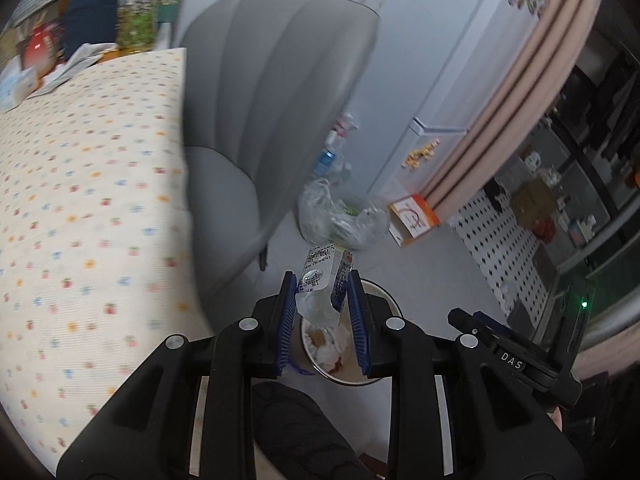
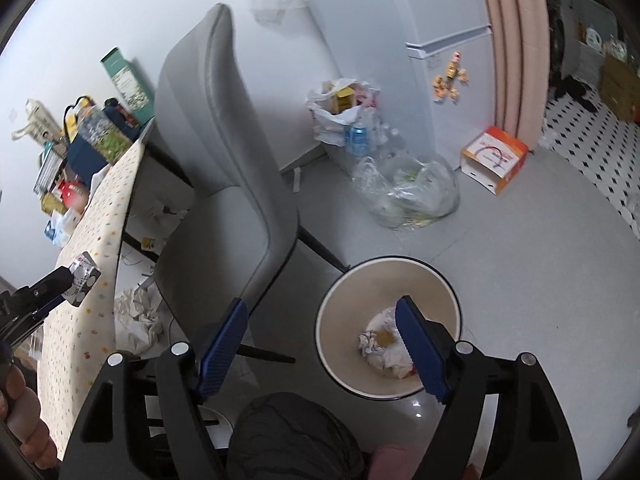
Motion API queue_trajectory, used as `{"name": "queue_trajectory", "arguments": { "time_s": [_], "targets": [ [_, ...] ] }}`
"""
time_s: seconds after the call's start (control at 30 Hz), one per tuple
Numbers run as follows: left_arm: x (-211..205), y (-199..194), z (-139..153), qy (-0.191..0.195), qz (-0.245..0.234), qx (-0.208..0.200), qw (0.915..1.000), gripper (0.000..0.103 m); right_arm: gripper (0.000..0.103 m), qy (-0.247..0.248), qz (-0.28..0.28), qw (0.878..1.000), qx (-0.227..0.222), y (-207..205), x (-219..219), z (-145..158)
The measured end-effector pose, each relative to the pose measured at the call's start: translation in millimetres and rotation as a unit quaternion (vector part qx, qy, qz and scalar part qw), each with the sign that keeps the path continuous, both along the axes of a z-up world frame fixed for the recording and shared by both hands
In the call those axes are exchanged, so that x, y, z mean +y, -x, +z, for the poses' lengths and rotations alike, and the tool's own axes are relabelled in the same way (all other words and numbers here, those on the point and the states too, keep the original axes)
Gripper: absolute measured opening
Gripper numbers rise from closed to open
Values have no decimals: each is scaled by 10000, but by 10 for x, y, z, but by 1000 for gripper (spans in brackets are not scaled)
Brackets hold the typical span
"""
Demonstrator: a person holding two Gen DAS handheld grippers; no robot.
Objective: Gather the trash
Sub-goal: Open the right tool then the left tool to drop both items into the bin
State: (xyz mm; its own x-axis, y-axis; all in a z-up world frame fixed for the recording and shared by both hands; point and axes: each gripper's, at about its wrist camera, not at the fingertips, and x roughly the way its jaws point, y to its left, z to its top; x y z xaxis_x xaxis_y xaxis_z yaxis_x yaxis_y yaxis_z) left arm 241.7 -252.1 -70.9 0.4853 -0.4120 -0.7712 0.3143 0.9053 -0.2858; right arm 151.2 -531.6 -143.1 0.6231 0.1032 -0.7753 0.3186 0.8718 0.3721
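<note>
Both wrist views look steeply down, sharing the bin [image 1: 380,300] [image 2: 332,320] and, though blurred, grey chair [image 1: 260,120] [image 2: 224,160].

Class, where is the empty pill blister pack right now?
The blister pack is clamped in the left gripper, above the waste bin, right of the grey chair.

Each tool [image 2: 320,344] is black plastic with ribbed blue pads [image 2: 420,348], silver screws, white "DAS" lettering

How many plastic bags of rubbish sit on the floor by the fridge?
2. A white plastic bag stands against the wall, next to the fridge. A clear plastic bag lies in front of it, nearer the bin. The chair may hide others.
</note>
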Motion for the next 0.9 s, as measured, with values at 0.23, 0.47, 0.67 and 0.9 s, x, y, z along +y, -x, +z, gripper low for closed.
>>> {"name": "queue_trajectory", "arguments": {
  "time_s": [0.23,0.47,0.67,0.9],
  "targets": [
    [-535,9,-108,-113,-427,126,9989,26,75,-86,-309,9995,-5,261,-360,-68],
    [-1031,4,-253,-227,-826,280,9959,26,75,-158,-654,9977,-39,506,-679,-106],
    [-1396,22,-351,-290,-1056,263,9936,39,75,-165,-919,9956,-40,688,-927,-134],
    [-1345,29,-282,-180,-990,123,9948,84,75,-229,-941,9953,-29,750,-956,-186]
  ]
}}
